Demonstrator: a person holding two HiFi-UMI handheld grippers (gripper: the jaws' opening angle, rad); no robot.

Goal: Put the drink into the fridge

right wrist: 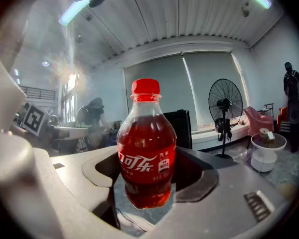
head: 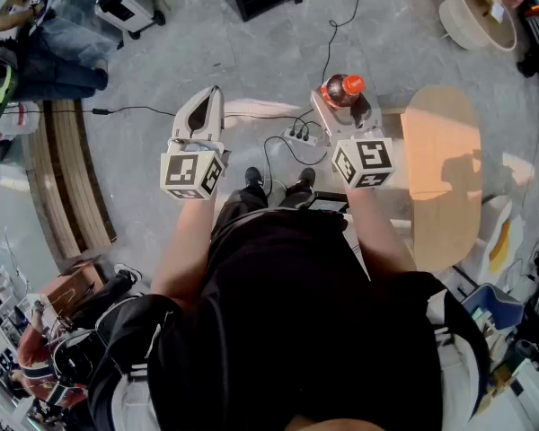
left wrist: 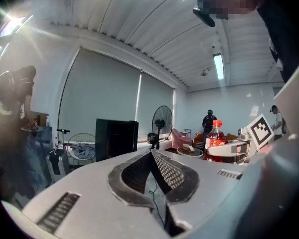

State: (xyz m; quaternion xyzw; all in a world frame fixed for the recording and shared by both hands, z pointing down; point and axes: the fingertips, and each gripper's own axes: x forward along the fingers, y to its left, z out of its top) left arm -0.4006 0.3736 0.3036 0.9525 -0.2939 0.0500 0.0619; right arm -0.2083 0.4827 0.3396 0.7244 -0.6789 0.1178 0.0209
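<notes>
Clamping my right gripper [head: 346, 99] on the cola bottle [right wrist: 146, 143], held over the floor [head: 251, 52] w/ long axis vertical, red cap [right wrist: 145, 86] up. Left gripper [head: 210, 95]: jaws together, nothing btwn them.

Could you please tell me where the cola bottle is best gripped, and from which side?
Take the cola bottle across its labelled body, level from the side, as the right gripper does: it stands upright, and the round body likely offers the jaws more than the narrow cap.
</notes>
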